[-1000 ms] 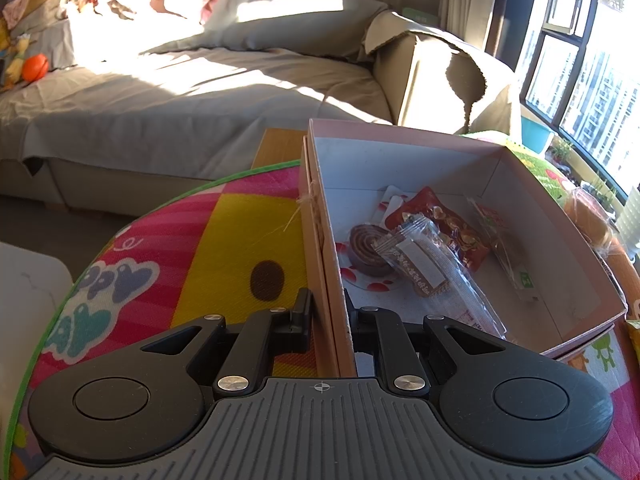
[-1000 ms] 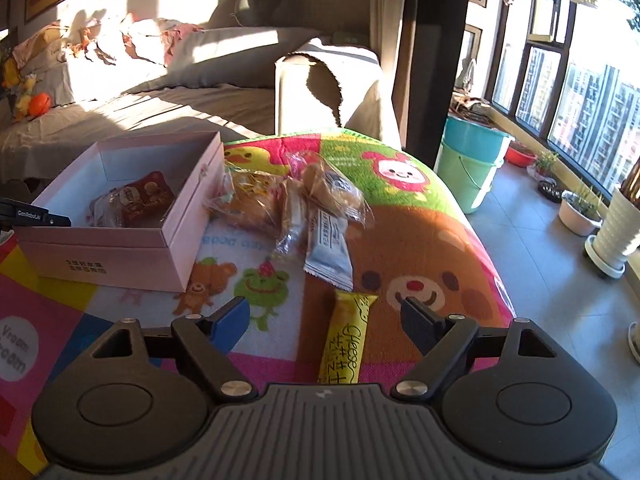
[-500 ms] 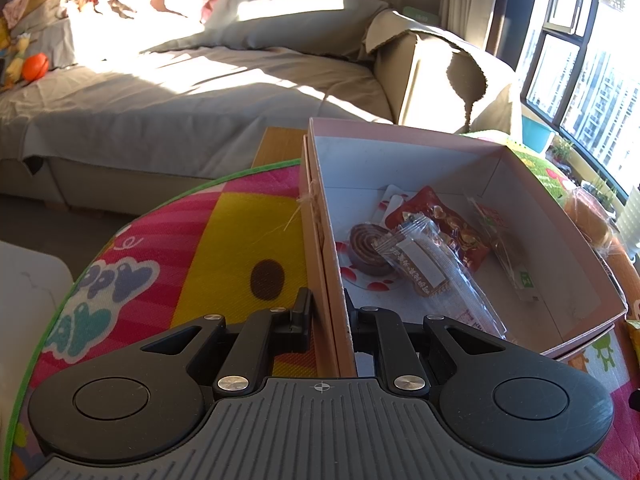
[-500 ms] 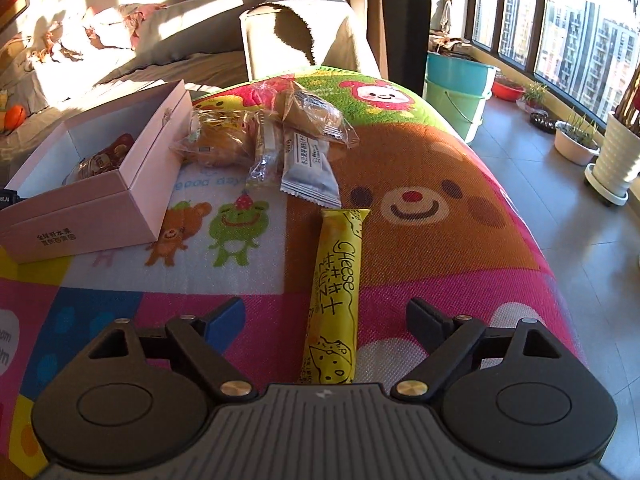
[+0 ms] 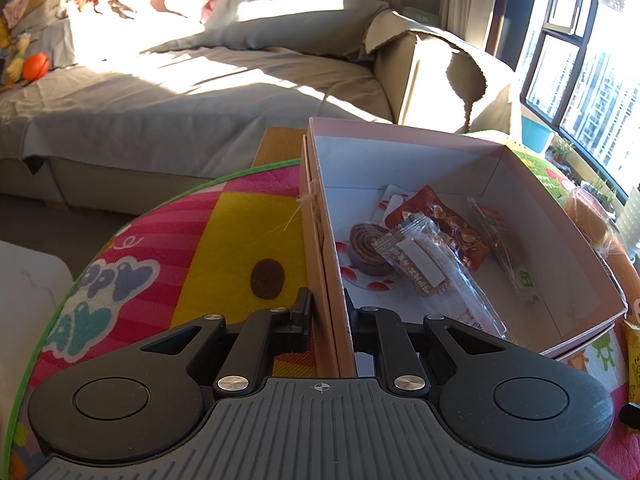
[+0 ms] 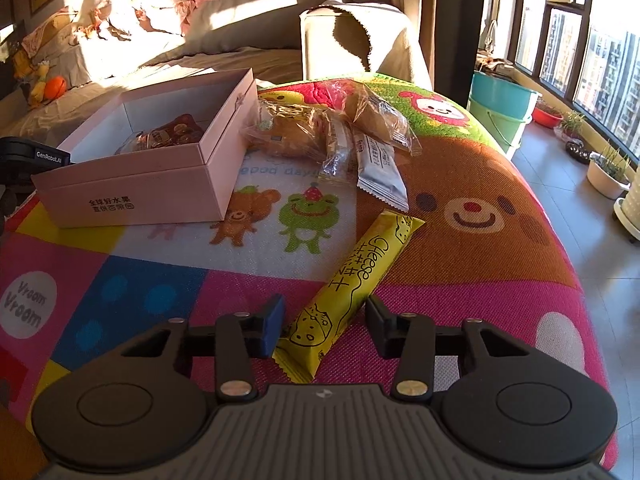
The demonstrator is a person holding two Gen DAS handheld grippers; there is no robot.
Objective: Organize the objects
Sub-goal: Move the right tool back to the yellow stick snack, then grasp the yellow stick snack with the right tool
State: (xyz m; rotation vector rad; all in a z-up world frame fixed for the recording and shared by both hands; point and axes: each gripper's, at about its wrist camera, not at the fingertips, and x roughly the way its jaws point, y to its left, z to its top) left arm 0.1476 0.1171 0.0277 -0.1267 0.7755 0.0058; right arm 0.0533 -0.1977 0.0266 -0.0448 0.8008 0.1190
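Sunlit room, grey sofa (image 5: 192, 92) along the upper frame, cartoon mat (image 6: 280, 240) over the worktop. Left of centre: pink box (image 6: 132, 184), left gripper (image 5: 329, 314) with jaws clamped on its near wall. Inside: wrapped snacks (image 5: 424, 252). Lower centre: yellow cheese stick (image 6: 352, 288) between the parted jaws of the right gripper (image 6: 324, 328), untouched. Above: more snack packs (image 6: 340, 136).
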